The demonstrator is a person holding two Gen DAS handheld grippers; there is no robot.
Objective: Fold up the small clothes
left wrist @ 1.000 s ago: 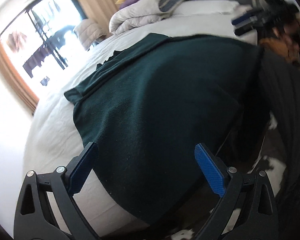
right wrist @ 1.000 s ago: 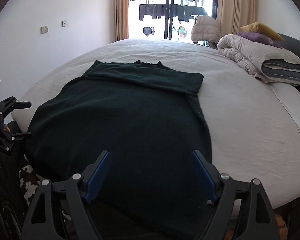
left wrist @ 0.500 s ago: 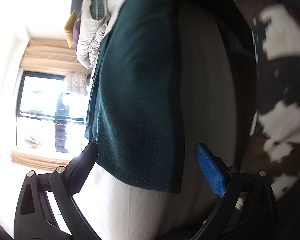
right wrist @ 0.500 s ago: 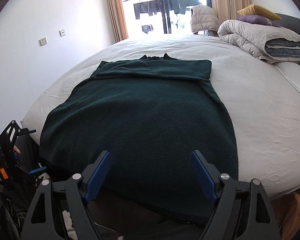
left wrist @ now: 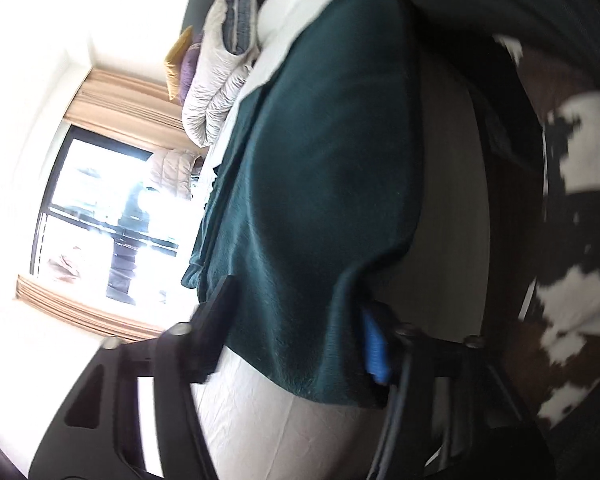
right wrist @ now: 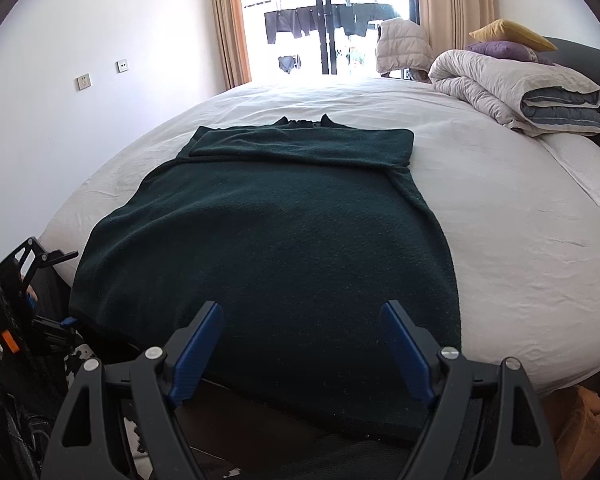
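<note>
A dark green sweater lies flat on the white bed, its sleeves folded across the chest and its hem hanging over the near edge of the bed. At the hem's left corner, the left tongs have cloth between their two fingers; the view is blurred, the fingers stand some way apart, and the pictures do not settle whether they have closed on the fabric. The right tongs hover above the hem, nearer its right side, fingers spread and touching nothing. Beyond the sweater's right side, against the headboard, rest a rolled duvet and two pillows. Beyond the collar, a window shows hanging laundry. Below the hem, a brown-and-white rug covers the floor.

Risks, judged from this position: a shallow bite on the left corner may slip as the hem is raised; lifting one corner alone may skew the fold or drag the folded sleeves out of place; the overhanging hem may slide toward the floor.
</note>
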